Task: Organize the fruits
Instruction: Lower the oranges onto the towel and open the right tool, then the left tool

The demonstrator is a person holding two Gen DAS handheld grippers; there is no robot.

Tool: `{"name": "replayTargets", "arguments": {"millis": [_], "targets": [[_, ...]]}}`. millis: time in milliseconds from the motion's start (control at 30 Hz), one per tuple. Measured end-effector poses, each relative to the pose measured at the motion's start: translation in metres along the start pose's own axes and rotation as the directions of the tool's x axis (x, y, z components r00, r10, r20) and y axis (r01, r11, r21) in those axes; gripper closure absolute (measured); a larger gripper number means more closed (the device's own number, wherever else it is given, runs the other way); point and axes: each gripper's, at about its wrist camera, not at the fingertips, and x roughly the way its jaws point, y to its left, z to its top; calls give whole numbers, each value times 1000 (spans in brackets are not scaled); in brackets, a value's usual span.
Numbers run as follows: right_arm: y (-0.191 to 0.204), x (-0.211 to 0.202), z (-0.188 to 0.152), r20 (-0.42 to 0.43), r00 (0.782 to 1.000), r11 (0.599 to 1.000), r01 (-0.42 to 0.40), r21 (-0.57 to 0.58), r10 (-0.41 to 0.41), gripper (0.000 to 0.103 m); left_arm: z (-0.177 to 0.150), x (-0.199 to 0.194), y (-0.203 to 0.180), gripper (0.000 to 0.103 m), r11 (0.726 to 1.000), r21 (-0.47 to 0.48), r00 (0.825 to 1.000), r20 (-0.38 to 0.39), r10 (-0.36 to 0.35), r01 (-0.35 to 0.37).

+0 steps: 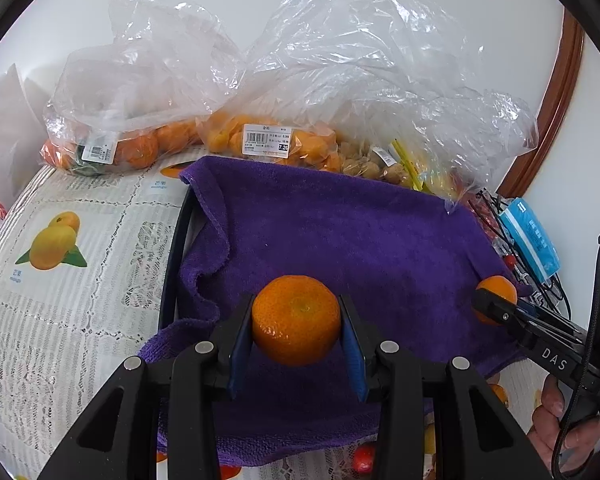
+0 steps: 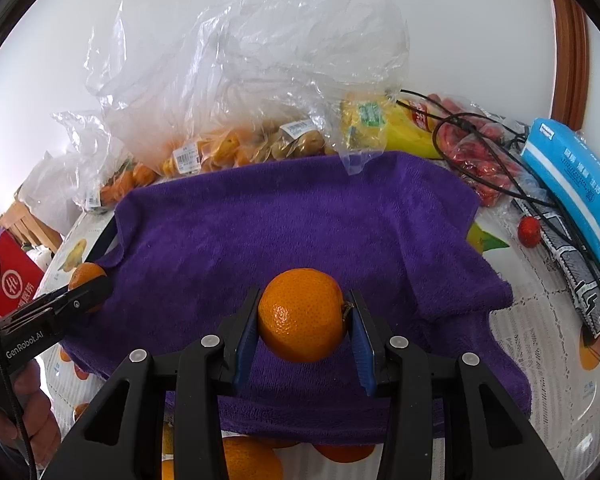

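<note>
Right wrist only — red berry, perhaps.

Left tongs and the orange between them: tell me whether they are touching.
Touching. The left wrist view shows both blue pads pressed against the sides of the orange, held by the left tongs above the purple towel.

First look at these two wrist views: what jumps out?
Each gripper is clamped on a tangerine over the purple towel: the left gripper holds one tangerine, the right gripper holds another tangerine. Behind the towel, crumpled clear plastic bags of fruit pile against the wall.
</note>
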Motion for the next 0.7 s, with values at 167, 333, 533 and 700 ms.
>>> {"name": "replayTargets", "arguments": {"millis": [167, 333, 533, 700], "targets": [[3, 0, 0, -5, 1000, 1000, 2, -9, -2, 61, 1, 0, 0, 65, 1000, -2, 1000, -5, -1, 1], [2, 2, 0, -15, 1000, 1000, 6, -10, -6, 61, 1, 2, 0, 65, 1000, -3, 1000, -20, -2, 1], [4, 6, -1, -28, 1000, 1000, 7, -19, -8, 61, 1, 5, -1, 65, 1000, 3, 999, -34, 4, -4], [6, 2, -1, -7, 1000, 999, 14, -33, -14, 61, 0, 5, -2, 65, 1000, 5, 999, -45, 7, -7]]}}
